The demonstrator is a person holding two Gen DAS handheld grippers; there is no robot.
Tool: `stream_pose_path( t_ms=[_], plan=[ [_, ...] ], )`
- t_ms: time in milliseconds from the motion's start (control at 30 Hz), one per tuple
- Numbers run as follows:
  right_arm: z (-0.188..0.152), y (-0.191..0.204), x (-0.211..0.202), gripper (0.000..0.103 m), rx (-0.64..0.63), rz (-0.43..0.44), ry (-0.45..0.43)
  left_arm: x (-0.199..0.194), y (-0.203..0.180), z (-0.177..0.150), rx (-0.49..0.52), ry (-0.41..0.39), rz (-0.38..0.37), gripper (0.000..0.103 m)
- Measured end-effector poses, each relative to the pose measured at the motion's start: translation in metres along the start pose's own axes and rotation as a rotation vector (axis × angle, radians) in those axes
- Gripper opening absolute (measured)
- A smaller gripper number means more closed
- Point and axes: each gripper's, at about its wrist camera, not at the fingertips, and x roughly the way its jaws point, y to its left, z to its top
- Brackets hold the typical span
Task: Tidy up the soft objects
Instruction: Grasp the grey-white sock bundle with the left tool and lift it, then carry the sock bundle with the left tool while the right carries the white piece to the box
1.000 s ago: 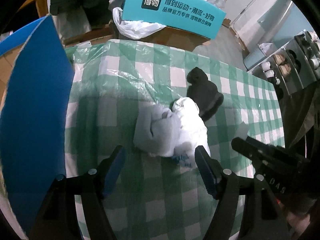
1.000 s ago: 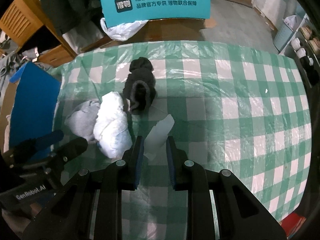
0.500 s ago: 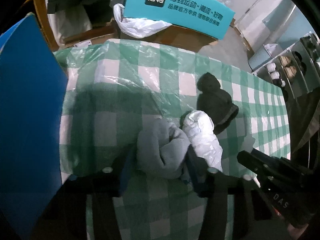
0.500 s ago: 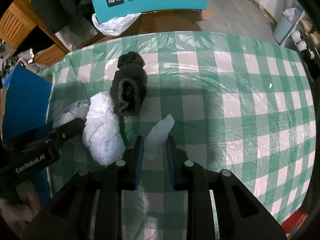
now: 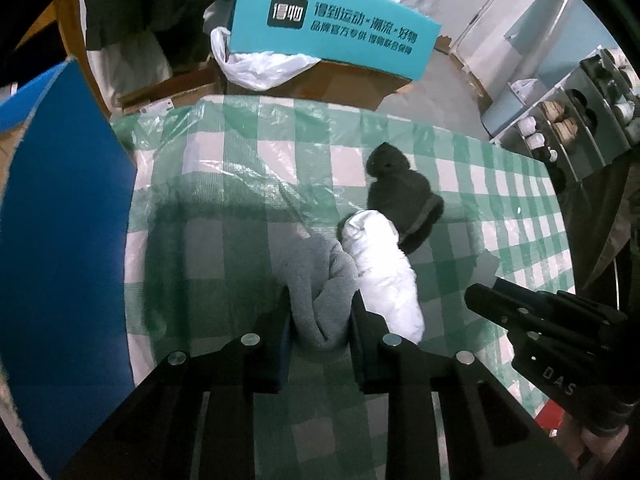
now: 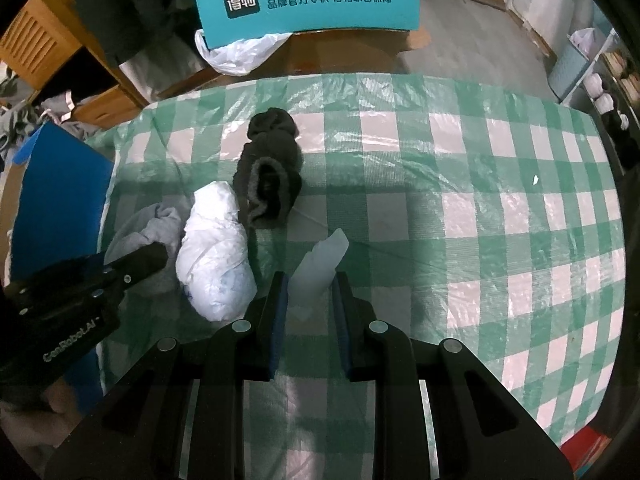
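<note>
Open checkered surface point(image 6: 480, 216) to the right; blocked left by white bundle point(image 6: 214, 256), dark sock point(image 6: 272, 176), blue board point(image 5: 64, 220).

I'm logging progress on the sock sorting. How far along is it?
Early. Nothing looks put away yet. In hand: the left gripper is shut on the grey sock; the right gripper grips a whitish plastic piece. Left: the white bundle and dark sock lie touching on the checked tablecloth.
</note>
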Motion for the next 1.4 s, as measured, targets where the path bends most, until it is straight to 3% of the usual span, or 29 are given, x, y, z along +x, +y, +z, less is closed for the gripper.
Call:
stream_pose_path(
  t_ms=[1400],
  plan=[
    [-0.041, 0.052, -0.087, 0.021, -0.126, 0.059, -0.102, -0.108, -0.013, -0.069, 0.124, -0.152, 0.063, 0.024]
  ],
)
